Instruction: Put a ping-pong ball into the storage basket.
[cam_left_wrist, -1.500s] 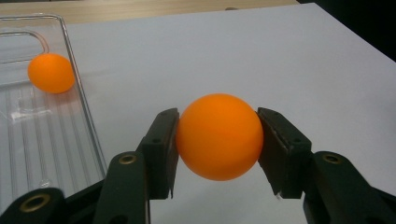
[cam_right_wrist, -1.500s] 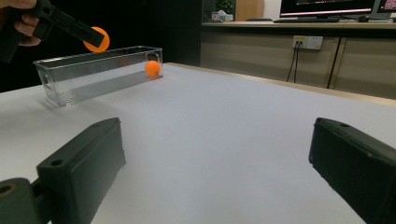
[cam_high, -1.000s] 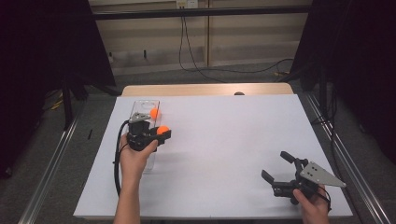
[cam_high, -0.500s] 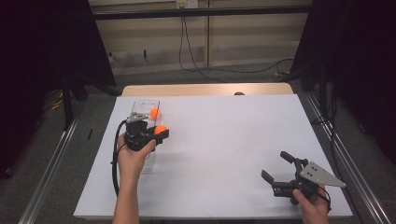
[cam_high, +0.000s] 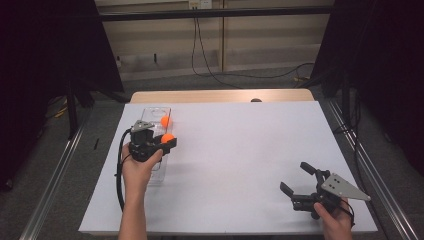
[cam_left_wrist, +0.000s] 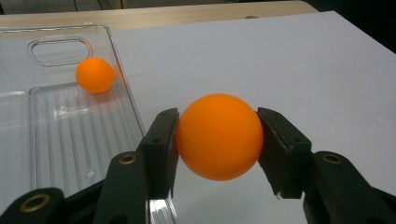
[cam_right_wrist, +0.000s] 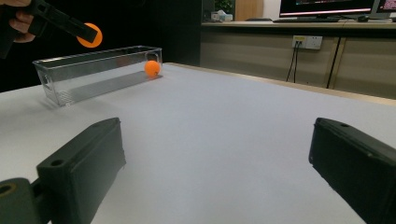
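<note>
ball (cam_left_wrist: 219, 136) clamped in left tool (cam_left_wrist: 217, 140), beside tray (cam_left_wrist: 126, 100) rim; right tool (cam_high: 299, 182) spread, empty

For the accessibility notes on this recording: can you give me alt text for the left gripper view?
The left tongs grip an orange ball between their two black jaws, above a white table. To the left stands a clear plastic bin with a second orange ball inside, near its far end.
</note>
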